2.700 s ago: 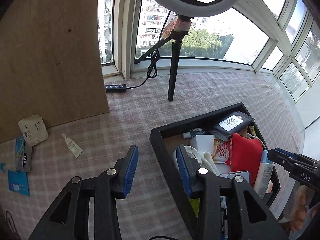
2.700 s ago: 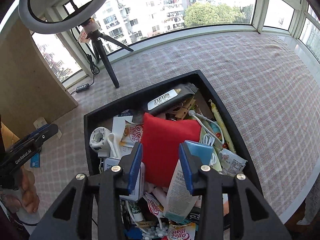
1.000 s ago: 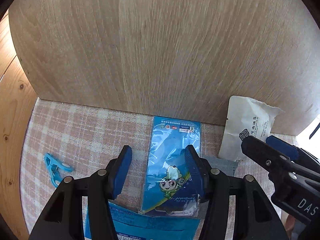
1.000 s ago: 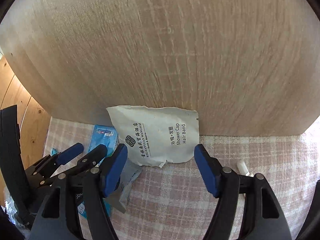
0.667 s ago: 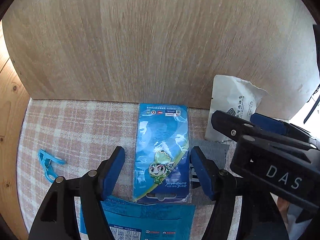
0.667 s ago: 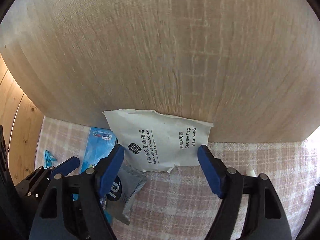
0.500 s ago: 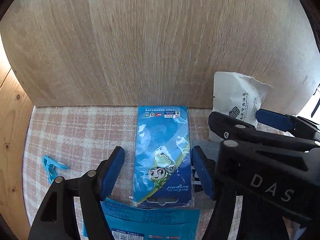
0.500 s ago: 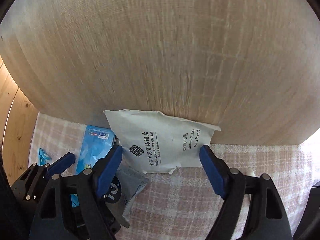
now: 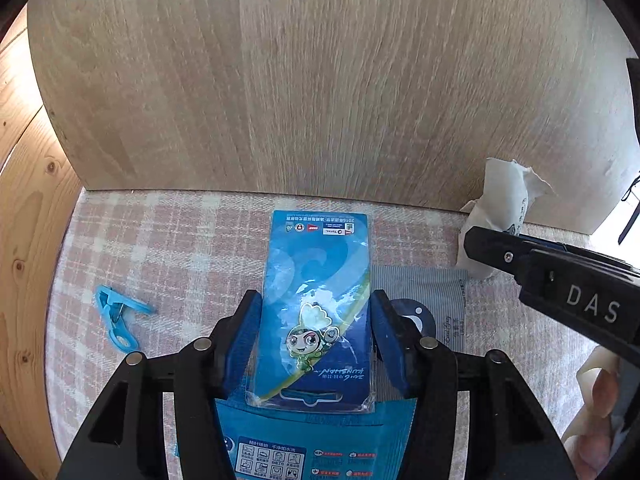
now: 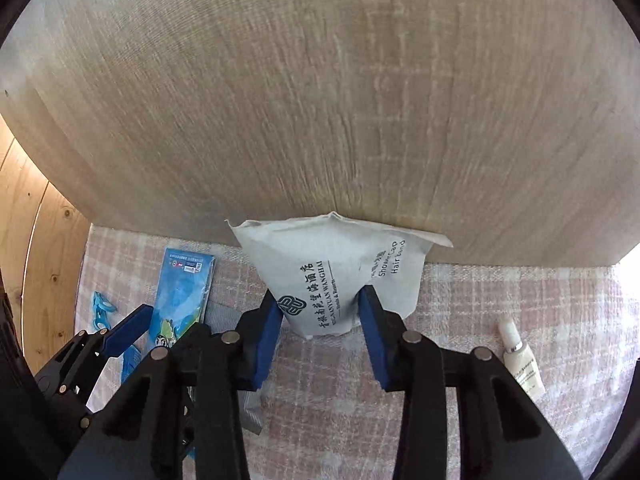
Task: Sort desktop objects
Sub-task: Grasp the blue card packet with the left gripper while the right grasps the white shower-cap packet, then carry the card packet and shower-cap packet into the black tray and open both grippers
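The left gripper (image 9: 316, 338) has its two blue pads pressed against the long edges of a blue card packet (image 9: 318, 300), closed on it. The packet is a flat, clear-wrapped rectangle printed with swirling blues, a green-and-yellow stripe and a small cartoon mascot, with a row of logos at its far end. It lies on a pink checked tablecloth (image 9: 168, 256), its near end overlapping a blue wipes pack (image 9: 312, 440) and its right edge beside a grey striped sachet (image 9: 424, 292).

The right gripper (image 10: 320, 316) is clamped on a white shower cap pouch (image 10: 332, 264), its blue pads pinching the lower part so the paper buckles into a fan shape. The pouch is crinkled, printed in dark ink with a round logo, Chinese characters and "Shower Cap Hair Band". Its top edge touches a tall pale wooden board (image 10: 320, 100).

To the left lies a light blue clip (image 9: 116, 316); to the right, a small white tube (image 10: 520, 364).
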Demonstrator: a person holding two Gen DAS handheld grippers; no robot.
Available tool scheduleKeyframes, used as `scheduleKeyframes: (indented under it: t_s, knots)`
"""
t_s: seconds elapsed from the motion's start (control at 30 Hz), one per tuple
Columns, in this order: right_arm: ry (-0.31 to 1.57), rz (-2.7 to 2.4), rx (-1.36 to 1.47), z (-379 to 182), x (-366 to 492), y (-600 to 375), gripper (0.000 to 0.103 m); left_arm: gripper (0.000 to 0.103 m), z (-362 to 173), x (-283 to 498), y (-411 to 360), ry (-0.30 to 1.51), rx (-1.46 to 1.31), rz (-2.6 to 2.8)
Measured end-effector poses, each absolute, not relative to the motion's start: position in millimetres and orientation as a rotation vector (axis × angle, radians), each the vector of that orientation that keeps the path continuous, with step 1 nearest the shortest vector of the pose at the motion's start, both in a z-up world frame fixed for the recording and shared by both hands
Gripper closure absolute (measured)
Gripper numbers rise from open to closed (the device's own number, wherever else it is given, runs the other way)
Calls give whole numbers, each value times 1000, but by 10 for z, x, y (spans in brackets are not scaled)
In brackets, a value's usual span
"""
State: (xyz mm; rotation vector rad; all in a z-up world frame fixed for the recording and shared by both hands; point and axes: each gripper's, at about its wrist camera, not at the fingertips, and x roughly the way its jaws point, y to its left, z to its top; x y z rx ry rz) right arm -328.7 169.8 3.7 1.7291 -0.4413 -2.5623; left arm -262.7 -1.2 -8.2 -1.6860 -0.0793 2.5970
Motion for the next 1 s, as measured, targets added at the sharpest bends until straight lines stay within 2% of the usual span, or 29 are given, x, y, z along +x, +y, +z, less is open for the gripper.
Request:
scheduleKeyframes:
  t_s: [0.27,0.43,0.6,0.87,1.0]
  knots:
    - [-499,-2529,1695,189,-3041,2051,80,51,-69,-2429,-121,-262,-1715,2578]
    - [-532,-2508,1667,269,-2600,2007,81,51,21,-2240,-66,-286,-1703,2583]
    - [-514,-2503,1632,479,-2582,1846,81,51,248,-2018,101,-250,-1659,2617]
    - [-519,-2542,1619,845,-2015,2230,81,51,632,-1578,548,-179,-1569,2618]
    - [-572,-2581,1606,1032,-1582,2560,81,51,850,-1810,599,-148,-1515,2566]
